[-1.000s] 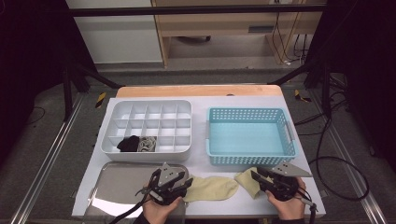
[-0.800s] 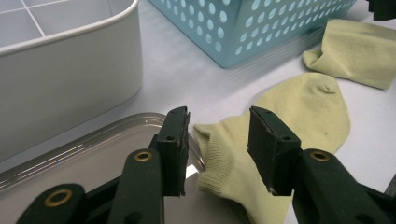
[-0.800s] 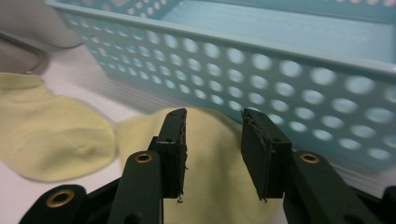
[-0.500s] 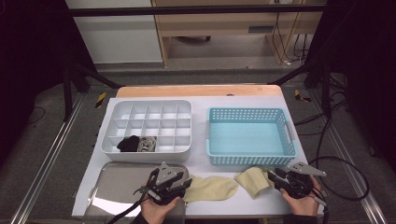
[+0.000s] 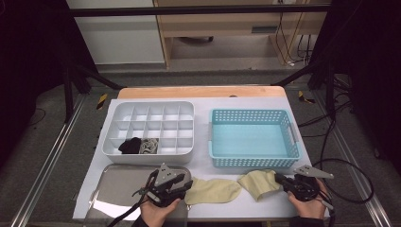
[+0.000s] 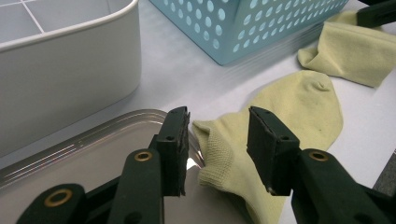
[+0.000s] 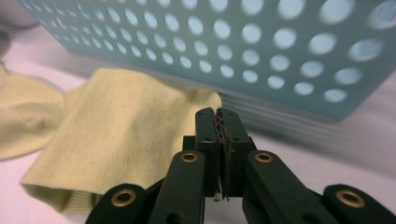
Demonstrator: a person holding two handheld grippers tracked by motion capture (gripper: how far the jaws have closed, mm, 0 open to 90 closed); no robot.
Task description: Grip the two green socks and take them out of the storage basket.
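The pale yellow knitted sock is lying along the white tabletop's near edge. Its cuff is being straddled by the open left tongs; its folded toe edge is being pinched by the right tongs, just closed, beside the perforated blue plastic basket.

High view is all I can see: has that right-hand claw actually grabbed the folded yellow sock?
Observer: In the right gripper view the right gripper has just closed, pads together at the corner of the folded sock; whether cloth is pinched I cannot tell.
Operator: And the left one?
Observer: In the left gripper view the left gripper is open, its jaws either side of the cuff of the flat sock.
Operator: Is that cuff on the table?
Observer: It overlaps the rim of the metal tray.
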